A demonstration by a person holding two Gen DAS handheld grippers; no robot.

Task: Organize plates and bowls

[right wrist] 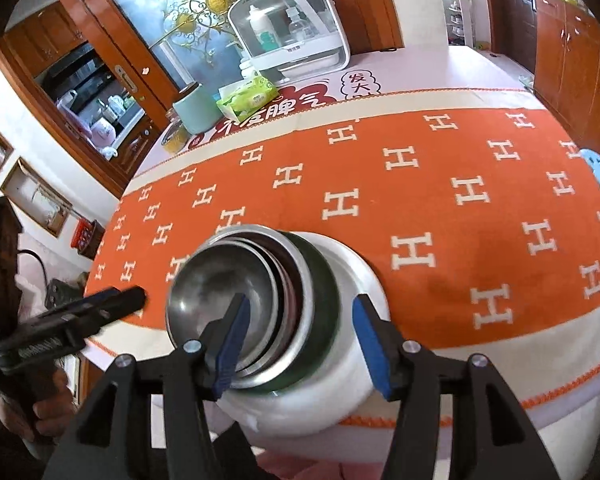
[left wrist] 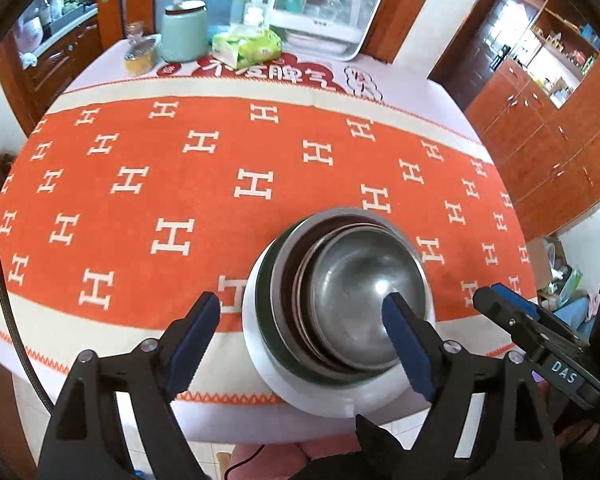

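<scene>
A stack of nested dishes stands near the table's front edge: several steel bowls [left wrist: 360,288] inside a dark green bowl [left wrist: 268,292], all in a white bowl [left wrist: 312,392]. My left gripper [left wrist: 304,312] is open, its right finger over the steel bowls and its left finger over the cloth. In the right wrist view the same steel bowls [right wrist: 212,292] sit in the white bowl [right wrist: 332,384]. My right gripper [right wrist: 300,320] is open, straddling the stack's right rim, left finger inside, right finger outside the white bowl.
An orange H-patterned cloth [left wrist: 180,184] covers the table. At the back stand a white dish cabinet [left wrist: 324,8], a tissue pack [left wrist: 248,46], a green jar [left wrist: 184,32] and a small jar [left wrist: 140,56]. Wooden cabinets [left wrist: 548,128] line the right.
</scene>
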